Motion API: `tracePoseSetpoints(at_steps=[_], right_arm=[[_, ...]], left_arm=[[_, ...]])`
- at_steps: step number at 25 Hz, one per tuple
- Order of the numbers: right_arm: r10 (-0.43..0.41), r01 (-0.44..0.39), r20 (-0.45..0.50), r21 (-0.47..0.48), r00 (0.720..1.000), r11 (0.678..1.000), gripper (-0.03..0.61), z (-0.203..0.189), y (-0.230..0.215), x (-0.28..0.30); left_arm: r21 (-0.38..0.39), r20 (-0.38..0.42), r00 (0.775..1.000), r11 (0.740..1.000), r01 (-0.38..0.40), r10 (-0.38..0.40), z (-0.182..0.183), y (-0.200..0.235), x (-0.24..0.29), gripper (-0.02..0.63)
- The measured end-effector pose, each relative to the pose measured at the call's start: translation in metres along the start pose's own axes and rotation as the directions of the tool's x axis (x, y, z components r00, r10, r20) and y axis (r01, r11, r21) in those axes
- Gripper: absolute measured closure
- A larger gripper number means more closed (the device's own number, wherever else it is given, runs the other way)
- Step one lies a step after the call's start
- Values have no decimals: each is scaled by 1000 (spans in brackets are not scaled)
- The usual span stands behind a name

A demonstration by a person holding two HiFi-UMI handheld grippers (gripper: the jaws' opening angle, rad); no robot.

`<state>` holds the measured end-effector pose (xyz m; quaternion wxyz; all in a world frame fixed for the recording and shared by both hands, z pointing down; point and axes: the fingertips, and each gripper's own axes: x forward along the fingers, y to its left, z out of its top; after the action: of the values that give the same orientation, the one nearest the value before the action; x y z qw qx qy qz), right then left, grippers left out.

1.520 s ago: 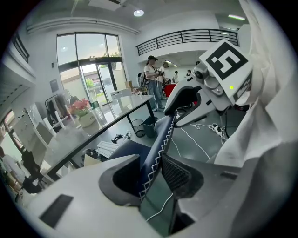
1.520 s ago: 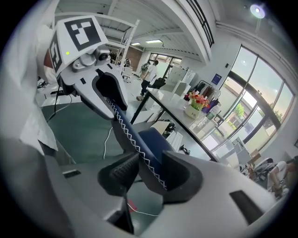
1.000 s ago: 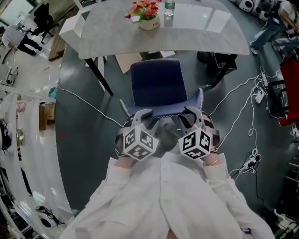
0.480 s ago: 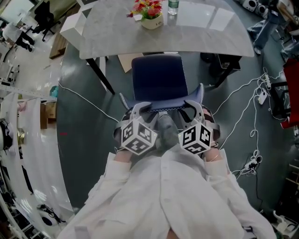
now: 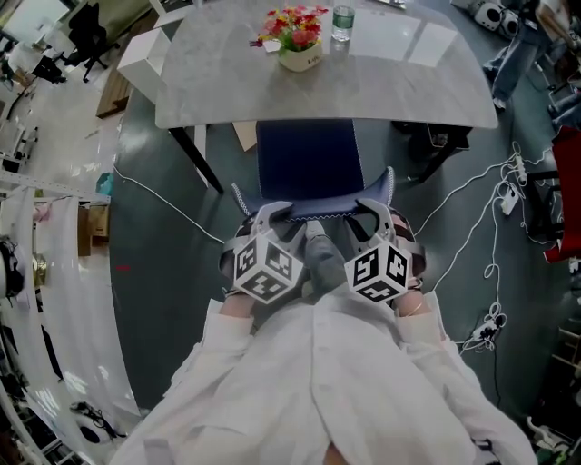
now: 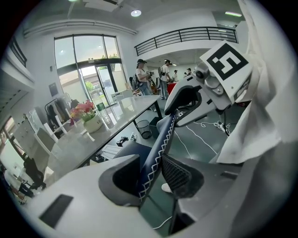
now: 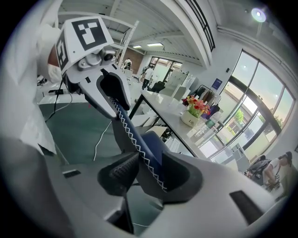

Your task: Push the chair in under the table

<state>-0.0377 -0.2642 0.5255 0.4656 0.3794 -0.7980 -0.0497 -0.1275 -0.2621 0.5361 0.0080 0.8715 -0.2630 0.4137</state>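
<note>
A navy chair shows in the head view, its seat [image 5: 307, 162] partly under the grey marble table [image 5: 399, 86]. The white-stitched top edge of its backrest [image 5: 313, 214] runs between my two grippers. My left gripper [image 5: 272, 212] is shut on the left end of that edge, and the stitched rim [image 6: 157, 151] passes between its pads [image 6: 179, 174]. My right gripper [image 5: 370, 209] is shut on the right end, with the rim [image 7: 135, 139] pinched between its jaws. Each gripper view also shows the other gripper on the same rim. The chair's legs are hidden.
A pot of flowers [image 5: 298, 41] and a water bottle [image 5: 342, 22] stand on the table. Black table legs [image 5: 195, 159] slant down on either side of the chair. White cables [image 5: 472, 204] trail over the green floor at right, and one cable [image 5: 168, 202] at left. People stand far off.
The chair has slid forward, so more of its seat lies under the table edge. Both grippers moved forward with the backrest, still holding it.
</note>
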Motion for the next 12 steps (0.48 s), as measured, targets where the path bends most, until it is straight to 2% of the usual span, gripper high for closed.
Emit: tracePoseSetpoints(at_steps=[12], right_arm=[[5, -5, 12, -10, 1000, 1000, 420, 13, -27, 28]], left_arm=[[3, 6, 1000, 1000, -8, 7, 6, 36, 17, 465]])
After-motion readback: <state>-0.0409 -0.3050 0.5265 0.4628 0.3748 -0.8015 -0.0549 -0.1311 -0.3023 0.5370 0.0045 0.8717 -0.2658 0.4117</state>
